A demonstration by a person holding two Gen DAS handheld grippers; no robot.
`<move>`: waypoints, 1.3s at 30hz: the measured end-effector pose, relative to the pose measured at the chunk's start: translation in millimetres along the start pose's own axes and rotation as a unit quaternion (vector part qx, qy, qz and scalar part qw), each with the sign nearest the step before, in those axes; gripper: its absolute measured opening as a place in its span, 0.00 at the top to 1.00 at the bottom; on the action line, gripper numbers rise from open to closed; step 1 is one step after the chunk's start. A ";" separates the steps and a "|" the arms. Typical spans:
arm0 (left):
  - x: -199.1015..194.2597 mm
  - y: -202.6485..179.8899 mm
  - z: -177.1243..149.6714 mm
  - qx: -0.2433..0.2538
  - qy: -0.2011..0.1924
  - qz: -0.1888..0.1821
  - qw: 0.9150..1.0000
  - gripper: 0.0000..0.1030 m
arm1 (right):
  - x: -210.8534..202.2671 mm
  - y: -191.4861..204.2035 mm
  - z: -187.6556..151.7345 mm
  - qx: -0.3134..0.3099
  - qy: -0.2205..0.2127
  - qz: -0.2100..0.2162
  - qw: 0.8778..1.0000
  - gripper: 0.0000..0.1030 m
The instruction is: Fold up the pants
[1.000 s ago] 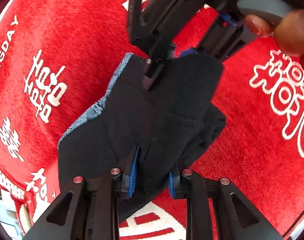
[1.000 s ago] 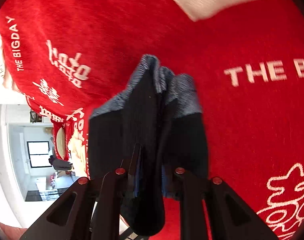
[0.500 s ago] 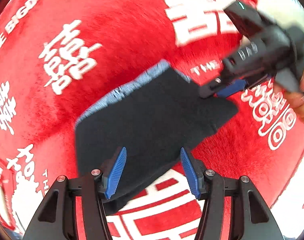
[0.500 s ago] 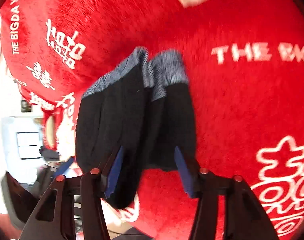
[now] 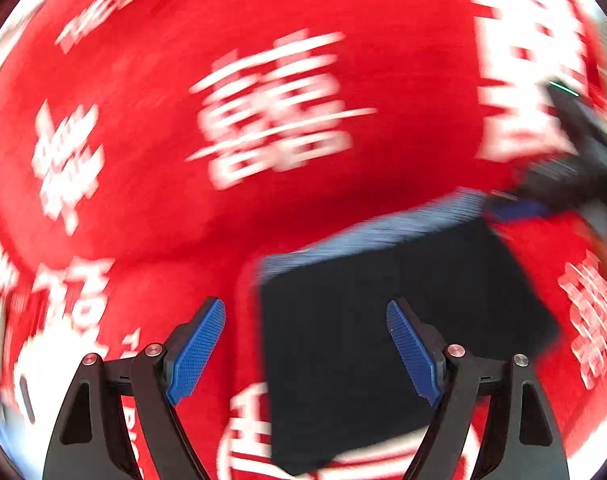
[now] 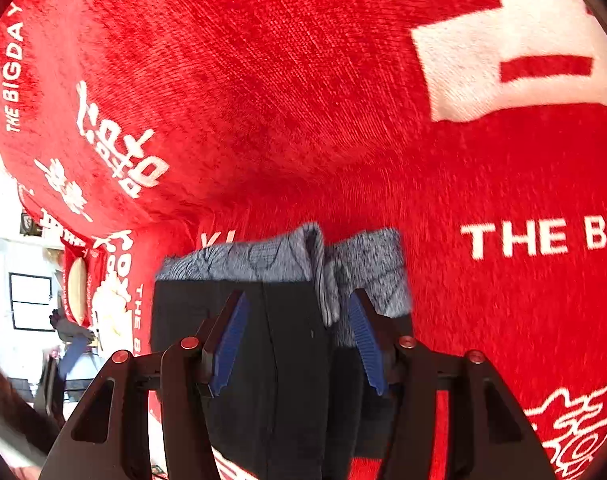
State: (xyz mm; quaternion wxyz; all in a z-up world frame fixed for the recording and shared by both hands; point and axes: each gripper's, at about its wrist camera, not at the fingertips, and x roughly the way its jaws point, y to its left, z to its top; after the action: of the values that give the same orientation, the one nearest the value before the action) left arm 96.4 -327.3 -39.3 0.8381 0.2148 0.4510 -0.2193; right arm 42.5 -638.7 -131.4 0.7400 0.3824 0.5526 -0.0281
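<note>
Red plush cloth (image 6: 303, 120) with white lettering fills both views. The left view, blurred, shows the folded black pants (image 5: 383, 340) at lower right, the left gripper (image 5: 305, 348) spread wide above them. Only the right view resolves their grey knit waistband (image 6: 263, 260); there the right gripper (image 6: 295, 340) is apart, straddling the pants.

A red plush cloth (image 6: 303, 100) printed with white characters and the words "THE BIG DAY" covered the whole worktop, and directly on it lay the folded black pants (image 6: 287, 344) with their grey-blue waistband (image 6: 263, 260) on the far side.
</note>
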 end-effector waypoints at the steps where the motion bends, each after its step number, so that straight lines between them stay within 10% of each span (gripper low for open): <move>1: 11.5 15.1 2.4 -0.026 0.007 0.010 1.000 0.19 | 3.4 -0.3 1.8 0.005 0.001 0.003 1.000 0.50; 4: 66.2 64.6 0.2 -0.118 0.074 0.024 0.990 0.19 | 14.5 0.7 4.6 0.006 0.014 -0.030 0.999 0.89; 9: 105.2 69.7 -24.6 -0.144 0.131 0.010 0.981 0.19 | 14.3 12.3 2.5 -0.046 0.020 -0.102 0.994 0.94; 12: 101.5 63.6 -27.7 -0.144 0.124 0.019 0.982 0.19 | 0.2 1.8 -5.1 -0.037 0.013 -0.086 0.996 0.90; 14: 102.4 65.4 -29.4 -0.151 0.126 0.012 0.980 0.19 | -9.9 -15.6 -20.5 0.002 0.031 -0.038 0.999 0.49; 16: 104.7 65.1 -28.0 -0.144 0.123 0.010 0.982 0.19 | -19.8 -31.8 -43.1 0.033 0.043 -0.006 0.999 0.41; 21: 105.0 65.3 -30.4 -0.142 0.123 0.011 0.982 0.19 | -9.5 -37.0 -78.4 0.035 0.077 0.017 0.996 0.46; 23: 105.0 64.4 -31.2 -0.145 0.126 0.010 0.981 0.19 | -5.6 -31.1 -84.1 0.022 0.075 0.002 0.997 0.83; 25: 101.9 60.2 -29.1 -0.139 0.127 0.005 0.982 0.29 | -10.9 -25.3 -83.1 0.015 0.066 -0.008 0.998 0.90; 39: 94.7 44.3 -24.7 -0.119 0.133 0.005 0.984 0.29 | -18.9 -18.1 -79.8 -0.022 0.057 -0.110 0.992 0.79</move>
State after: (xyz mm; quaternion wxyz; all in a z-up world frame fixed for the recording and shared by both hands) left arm 152.0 -294.0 -125.0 0.7913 0.1431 0.5800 -0.1299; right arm -36.8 -611.1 -132.9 0.7081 0.3040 0.6328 -0.0758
